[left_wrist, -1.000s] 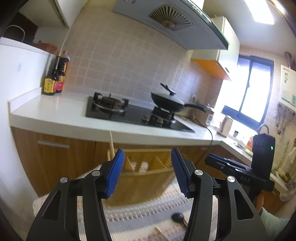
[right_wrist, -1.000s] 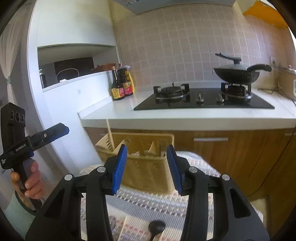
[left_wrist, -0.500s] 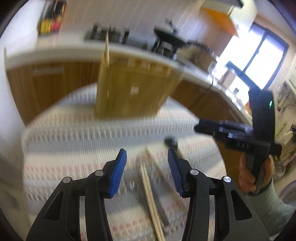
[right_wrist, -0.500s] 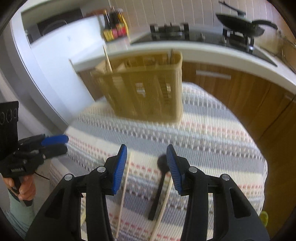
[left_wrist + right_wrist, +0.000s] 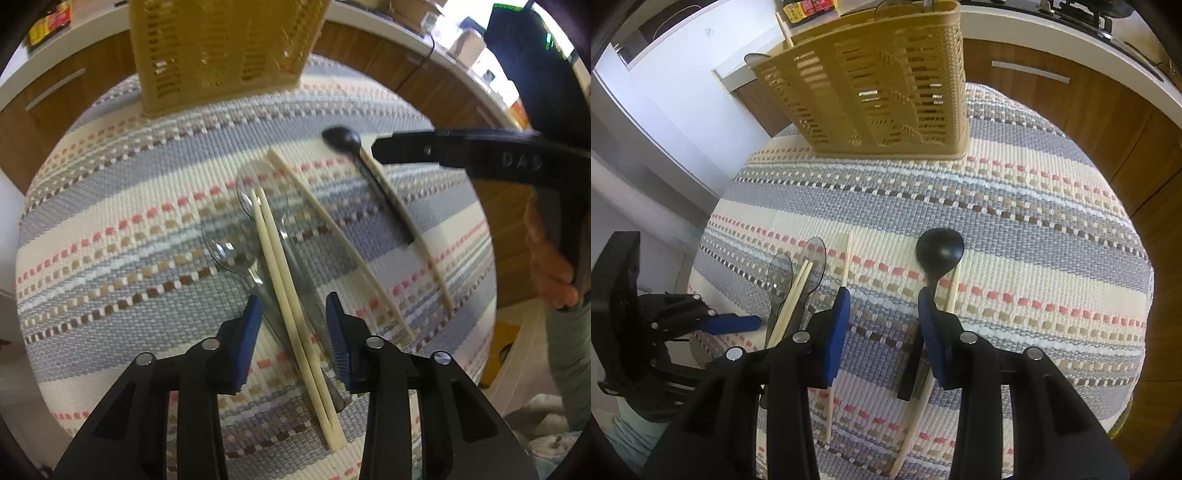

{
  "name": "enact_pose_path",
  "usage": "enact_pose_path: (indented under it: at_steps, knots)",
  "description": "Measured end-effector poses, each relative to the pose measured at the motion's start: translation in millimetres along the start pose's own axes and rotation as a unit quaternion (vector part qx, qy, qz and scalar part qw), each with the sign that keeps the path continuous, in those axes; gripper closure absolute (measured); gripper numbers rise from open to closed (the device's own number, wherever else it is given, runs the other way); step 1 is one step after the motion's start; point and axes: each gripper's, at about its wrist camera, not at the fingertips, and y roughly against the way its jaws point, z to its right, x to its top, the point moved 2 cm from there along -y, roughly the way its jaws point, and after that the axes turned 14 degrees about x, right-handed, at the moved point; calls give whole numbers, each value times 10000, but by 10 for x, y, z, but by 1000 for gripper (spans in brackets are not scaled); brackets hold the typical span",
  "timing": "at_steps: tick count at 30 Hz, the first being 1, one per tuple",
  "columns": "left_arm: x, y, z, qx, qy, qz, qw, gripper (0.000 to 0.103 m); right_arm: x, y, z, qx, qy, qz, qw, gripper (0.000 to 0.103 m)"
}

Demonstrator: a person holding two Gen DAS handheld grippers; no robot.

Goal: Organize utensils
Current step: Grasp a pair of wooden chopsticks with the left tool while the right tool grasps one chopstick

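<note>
The left tool (image 5: pixel 293 325) is hanging with its jaws spread over a pair of chopsticks (image 5: pixel 284 277) that is lying across two clear plastic spoons (image 5: pixel 236 258) on the striped woven mat (image 5: pixel 110 221) covering the tabletop. The right tool (image 5: pixel 882 325) is also gaping, gripping nothing, its right finger just beside the handle of a black spoon (image 5: pixel 940 251). Single chopsticks (image 5: pixel 846 266) are lying alongside. The tan slotted utensil basket (image 5: pixel 879 92) is standing upright at the mat's far edge.
</note>
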Motion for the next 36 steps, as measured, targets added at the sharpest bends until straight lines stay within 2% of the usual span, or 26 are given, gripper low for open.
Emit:
enact_pose_path:
  at_steps: [4,6,8,11,13,19,22,26,30,33,34,36]
  knots:
    - [-16,-111,121,275,-138,-146,9994,72,-24,-137,-54,72,-12,-235,9997,68]
    - [5,-147,172,412,-174,-169,9989,78,-6,-228,-98,106,1,-401,9991,68]
    - [22,-160,212,505,-208,-149,9984,79,6,-313,-137,206,1,-540,9983,68]
    - [16,-193,242,473,-167,-98,9987,88,24,-444,-211,55,71,-659,9978,74]
    - [15,-178,225,481,-121,-55,9988,93,34,-488,-214,108,26,-715,9974,78]
    - [-26,-61,-28,101,402,71,9991,93,49,-630,-183,158,-105,-882,9959,80]
    - [-55,-3,-219,153,639,143,9977,93,53,-747,-193,159,-159,-982,9949,80]
    - [-93,-17,-507,296,998,113,9945,93,76,-830,-289,-120,-11,-1043,9945,80]
    - [-102,23,-580,313,1157,173,9926,93,65,-951,-466,-637,323,-1232,9898,81]
    - [-48,66,-616,330,1189,282,9920,93,54,-1024,-573,-1021,548,-1300,9847,89]
    - [-29,76,-610,331,1196,316,9918,93,52,-1038,-592,-1043,557,-1307,9843,94]
    - [-19,97,-597,287,1197,371,9917,93,45,-1051,-616,-1076,512,-1309,9842,97]
